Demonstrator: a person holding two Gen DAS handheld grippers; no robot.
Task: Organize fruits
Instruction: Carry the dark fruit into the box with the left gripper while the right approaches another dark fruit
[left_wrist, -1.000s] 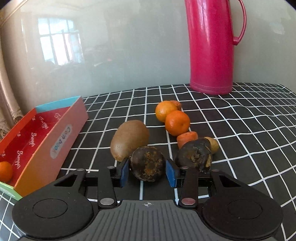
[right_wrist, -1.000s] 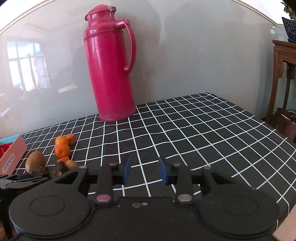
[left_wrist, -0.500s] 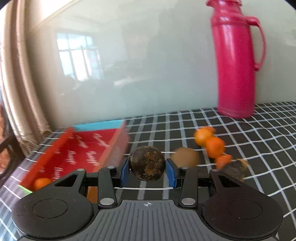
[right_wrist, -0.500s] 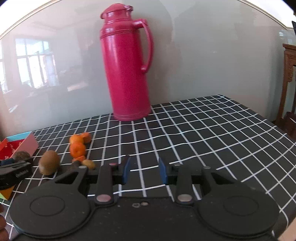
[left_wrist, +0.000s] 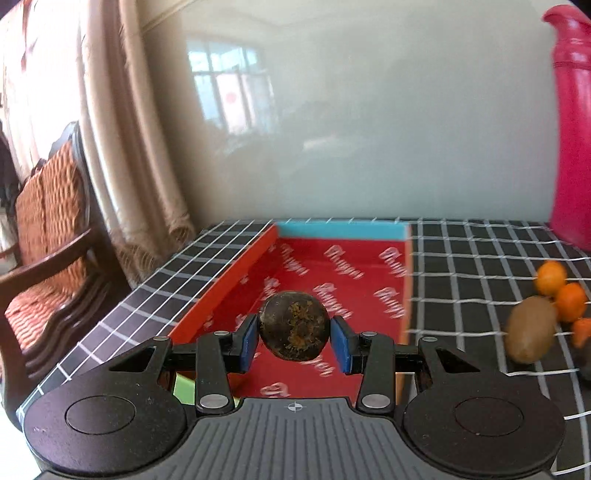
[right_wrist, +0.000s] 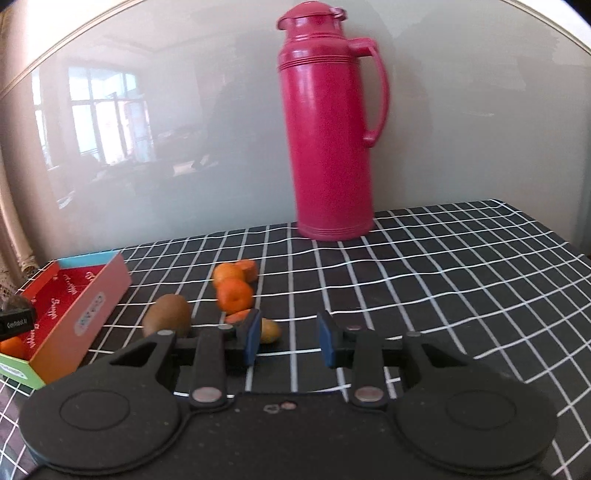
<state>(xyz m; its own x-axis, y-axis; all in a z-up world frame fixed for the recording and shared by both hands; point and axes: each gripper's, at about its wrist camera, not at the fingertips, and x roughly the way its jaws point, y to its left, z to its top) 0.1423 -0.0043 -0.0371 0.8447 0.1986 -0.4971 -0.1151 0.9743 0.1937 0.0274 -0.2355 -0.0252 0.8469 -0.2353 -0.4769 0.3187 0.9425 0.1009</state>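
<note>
My left gripper (left_wrist: 294, 343) is shut on a dark brown round fruit (left_wrist: 294, 321) and holds it above the red inside of an open box (left_wrist: 340, 230). From the right wrist view the same box (right_wrist: 85, 314) sits at the left, with one orange (right_wrist: 13, 347) in its near end. On the checked cloth lie a kiwi (right_wrist: 168, 317), two oranges (right_wrist: 234, 293), carrot pieces (right_wrist: 247, 269) and a small yellowish fruit (right_wrist: 269, 330). My right gripper (right_wrist: 290, 338) hovers just right of them, its blue pads a little apart with nothing between.
A tall pink thermos flask (right_wrist: 328, 129) stands at the back against the glossy wall. The table's left edge runs close beside the box, with a wooden chair (left_wrist: 44, 236) and a curtain (left_wrist: 122, 147) beyond. Another dark fruit (left_wrist: 585, 363) lies by the kiwi (left_wrist: 532, 334).
My left gripper lifted the dark fruit off the cloth and carried it left, over the box. My right gripper swung left toward the fruit pile; its jaws kept the same gap.
</note>
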